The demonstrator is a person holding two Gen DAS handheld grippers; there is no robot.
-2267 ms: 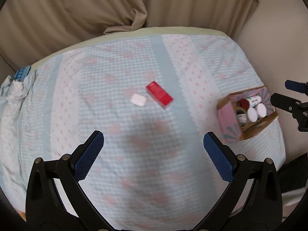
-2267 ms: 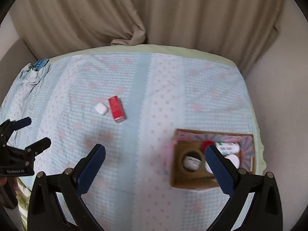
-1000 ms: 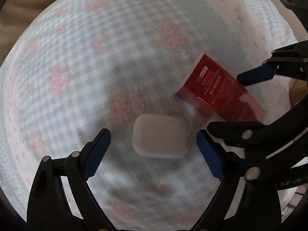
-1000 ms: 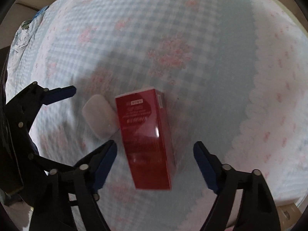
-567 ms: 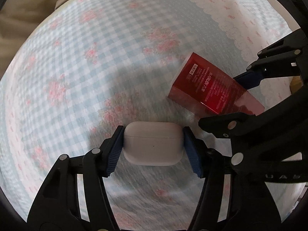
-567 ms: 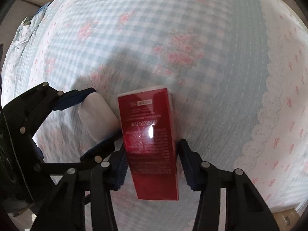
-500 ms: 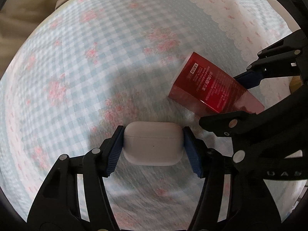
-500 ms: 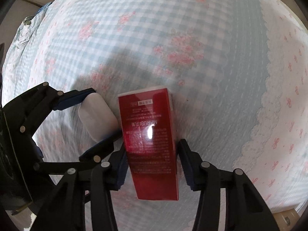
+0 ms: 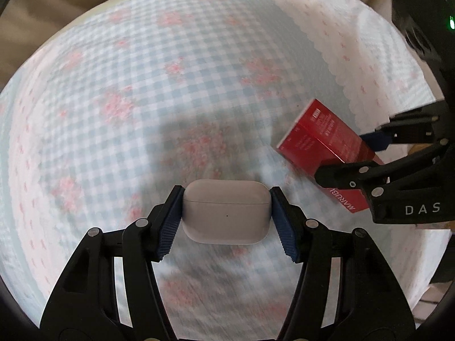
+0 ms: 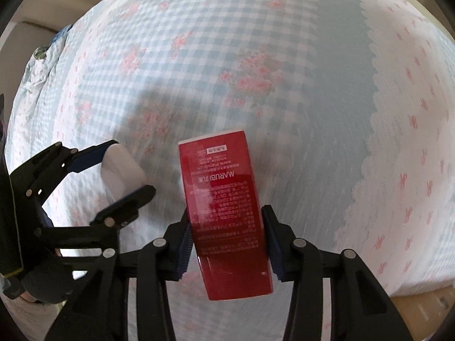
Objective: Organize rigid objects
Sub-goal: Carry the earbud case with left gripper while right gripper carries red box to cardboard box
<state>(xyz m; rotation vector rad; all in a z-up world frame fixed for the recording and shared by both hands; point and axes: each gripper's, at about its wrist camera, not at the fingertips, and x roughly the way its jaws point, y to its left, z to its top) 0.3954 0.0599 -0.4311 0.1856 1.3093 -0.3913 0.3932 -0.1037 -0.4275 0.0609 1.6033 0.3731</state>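
Earbud case [image 9: 226, 211] on our left, red box [image 10: 227, 213] on our right: both are rigid, so neither should deform under the pads, but we judge they will handle quite differently. Our left gripper [image 9: 226, 221] is clamped on the earbud case across its two short ends, blue pads flat against the rounded sides, and the case sits square between them, above the checked cloth [image 9: 142, 113]; whether it has cleared the cloth we cannot tell for sure. It looks small, light and glossy, with curved ends, so we expect it to be slippery and inclined to squirt out forward if we squeeze harder or tilt it; a hold low and centred across the ends, as now, seems right, and the hinged lid seam should stay clear of the pads. Our right gripper [image 10: 226, 240] is clamped on the red box across its narrow width, somewhat nearer the camera end than the middle, with the far end reaching out well beyond the fingers. In the left view the box appears tilted, its far end pointing down toward the cloth. We take it for thin printed cardboard with a shiny film: light, stiff enough, yet likely to dent if pinched hard and apt to pivot in the pads because the grip is off-centre. A hold closer to the middle would steady it.
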